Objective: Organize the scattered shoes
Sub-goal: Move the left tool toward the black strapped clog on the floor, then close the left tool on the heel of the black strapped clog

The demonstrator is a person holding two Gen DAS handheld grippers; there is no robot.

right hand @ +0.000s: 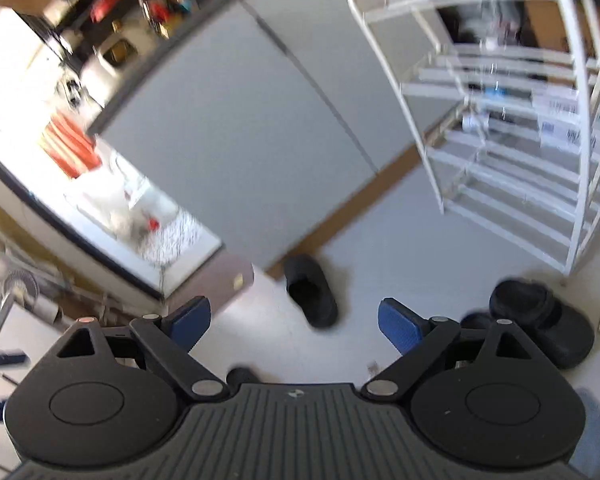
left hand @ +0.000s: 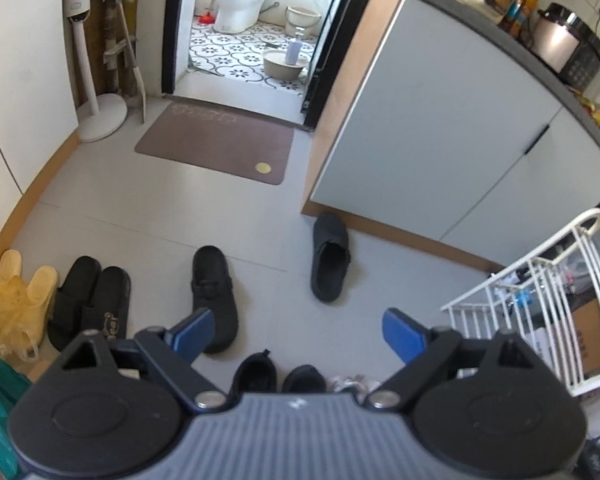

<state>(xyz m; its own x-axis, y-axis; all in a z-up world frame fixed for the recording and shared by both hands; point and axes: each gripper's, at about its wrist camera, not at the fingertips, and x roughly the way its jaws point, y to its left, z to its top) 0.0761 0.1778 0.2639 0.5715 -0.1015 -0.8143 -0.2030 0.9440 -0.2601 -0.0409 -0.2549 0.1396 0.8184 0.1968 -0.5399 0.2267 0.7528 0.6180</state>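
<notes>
Black shoes lie scattered on the grey tile floor. In the left wrist view a black clog [left hand: 214,296] lies just ahead of my open left gripper [left hand: 296,334], and a black slipper [left hand: 330,258] rests by the cabinet corner. A pair of black slides [left hand: 90,302] sits at the left wall, and two dark shoes [left hand: 280,376] show below the fingers. In the right wrist view my right gripper [right hand: 294,322] is open and empty above the same slipper [right hand: 310,294]. Another black clog [right hand: 540,316] lies at the foot of the white wire shoe rack [right hand: 512,120].
A white cabinet [left hand: 432,148] with a wooden base fills the right side. A brown mat [left hand: 216,144] lies before the bathroom doorway. A fan stand [left hand: 100,116] and yellow boots [left hand: 16,292] in plastic stand along the left wall. The rack [left hand: 536,296] is at the right.
</notes>
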